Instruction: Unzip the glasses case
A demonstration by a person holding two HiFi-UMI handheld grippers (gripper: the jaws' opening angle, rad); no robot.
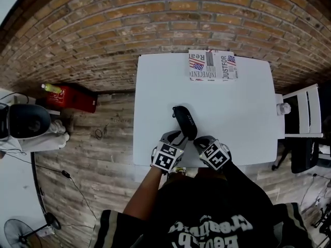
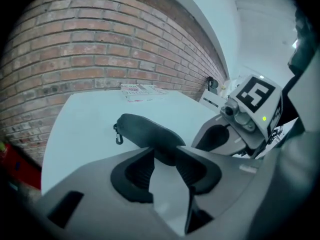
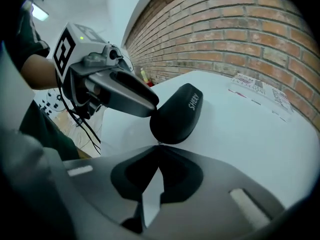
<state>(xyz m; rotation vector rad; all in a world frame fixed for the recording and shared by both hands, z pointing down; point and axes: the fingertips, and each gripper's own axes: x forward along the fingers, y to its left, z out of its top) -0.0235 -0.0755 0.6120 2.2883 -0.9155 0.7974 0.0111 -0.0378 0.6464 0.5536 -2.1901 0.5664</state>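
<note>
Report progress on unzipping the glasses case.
Done: the left gripper grips the near end of the glasses case, steadying it on the table. In hand: the right gripper is shut at the case's near tip; what it pinches is too small to tell. Left: the whole unzip; the case looks closed, no gap showing.

The left gripper (image 2: pixel 165 156) hides the glasses case (image 2: pixel 145 131) at its near end; whether the right gripper (image 3: pixel 159 146) pinches a zipper pull is too small to tell.
</note>
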